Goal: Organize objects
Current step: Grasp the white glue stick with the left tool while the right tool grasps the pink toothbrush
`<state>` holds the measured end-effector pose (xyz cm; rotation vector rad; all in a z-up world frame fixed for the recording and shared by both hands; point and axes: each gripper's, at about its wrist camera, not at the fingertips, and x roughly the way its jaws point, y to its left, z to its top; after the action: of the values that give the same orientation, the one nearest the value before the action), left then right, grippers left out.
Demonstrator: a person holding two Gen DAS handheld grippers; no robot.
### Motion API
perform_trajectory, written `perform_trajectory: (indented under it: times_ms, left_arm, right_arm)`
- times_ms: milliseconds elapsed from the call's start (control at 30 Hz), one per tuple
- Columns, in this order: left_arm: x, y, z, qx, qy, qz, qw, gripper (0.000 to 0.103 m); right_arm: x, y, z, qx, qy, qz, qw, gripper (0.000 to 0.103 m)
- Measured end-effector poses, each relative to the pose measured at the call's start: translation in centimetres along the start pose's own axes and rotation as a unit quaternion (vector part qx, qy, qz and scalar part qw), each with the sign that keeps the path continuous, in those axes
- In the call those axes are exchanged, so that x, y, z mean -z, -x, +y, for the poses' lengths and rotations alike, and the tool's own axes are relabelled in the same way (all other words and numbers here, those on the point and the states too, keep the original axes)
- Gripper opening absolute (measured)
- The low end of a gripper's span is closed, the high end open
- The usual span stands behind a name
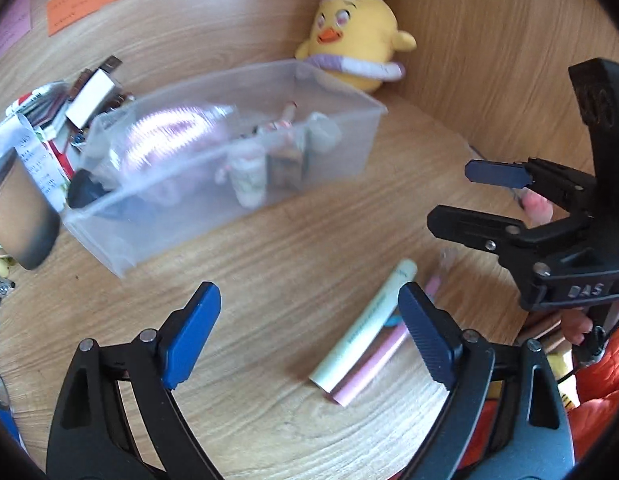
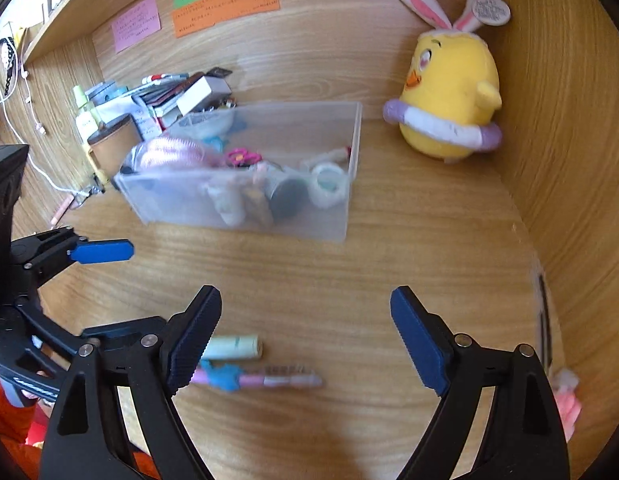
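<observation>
Looking along the left gripper (image 1: 311,334) first: its blue pads stand wide apart with nothing between them, released over bare wooden desk (image 1: 269,248). A pale green tube (image 1: 365,326) and a pink toothbrush (image 1: 373,364) lie side by side just beside its right pad, touching the desk and each other. Farther off sits the clear plastic bin (image 1: 229,148), already holding small toiletries, with a yellow plush chick (image 1: 355,42) against the far wall. The right gripper (image 1: 479,196) shows at the right edge, also parted and empty.

From the right wrist view, the right gripper (image 2: 305,334) hangs released, nothing in it; the tube (image 2: 237,347) and toothbrush (image 2: 265,380) lie near its left pad, partly hidden behind it. The bin (image 2: 349,172) is well beyond, the left gripper (image 2: 105,251) at the left edge.

Risks, as I judge them: the two items lie so close that one closing could pinch both or roll the tube away, and both grippers converging on the same spot could collide.
</observation>
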<state>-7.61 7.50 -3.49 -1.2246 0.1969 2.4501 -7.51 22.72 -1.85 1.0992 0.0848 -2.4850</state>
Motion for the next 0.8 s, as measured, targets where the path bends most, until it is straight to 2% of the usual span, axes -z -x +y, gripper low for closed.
perform_trajectory:
  times_ms: [33,167,267,333,367,433,467,533,667,733,800]
  left_arm:
    - [0.3,-0.3,-0.3,-0.001,-0.004,0.005,1.0000,0.090]
    - [1.2,-1.2,-0.6,-0.003,-0.013,0.022,0.9997,0.073]
    - [1.7,-1.7,-0.8,0.003,-0.016,0.031,0.9994,0.067]
    - [1.9,-2.0,-1.1,0.009,-0.018,0.036,0.9991,0.061]
    - [2.0,-2.2,-1.2,0.010,-0.020,0.039,0.9990,0.058]
    - [2.2,-2.3,-1.5,0.007,-0.023,0.035,0.9991,0.057]
    - [2.1,-2.3,-1.5,0.006,-0.022,0.032,0.9992,0.053]
    - [2.1,-2.3,-1.6,0.005,-0.020,0.026,0.9994,0.046]
    - [2.1,-2.1,-1.3,0.004,-0.014,0.025,0.9996,0.021]
    - [2.2,-1.8,-1.0,0.002,-0.006,0.026,0.9996,0.015]
    - [2.5,-1.5,-0.4,0.000,0.004,0.027,0.9996,0.015]
  right_arm:
    - [0.6,0.0,0.2,-0.003,0.000,0.007,1.000,0.085]
    - [2.5,-0.1,1.0,-0.015,0.005,0.029,0.999,0.084]
    - [3.6,-0.3,1.2,-0.036,-0.007,0.047,0.998,0.080]
    - [4.0,-0.6,1.2,-0.046,-0.014,0.059,0.997,0.063]
    - [4.1,-0.7,1.3,-0.057,-0.017,0.066,0.996,0.059]
    - [4.5,-0.9,1.5,-0.075,-0.021,0.078,0.994,0.043]
    - [4.6,-0.9,1.8,-0.079,-0.019,0.080,0.994,0.041]
    - [4.7,-1.1,2.3,-0.080,-0.014,0.079,0.994,0.040]
    - [4.5,-1.9,2.9,-0.077,-0.013,0.078,0.994,0.039]
    - [4.1,-2.2,3.0,-0.070,-0.012,0.074,0.995,0.039]
    - [3.7,-2.6,2.8,-0.066,-0.017,0.069,0.995,0.038]
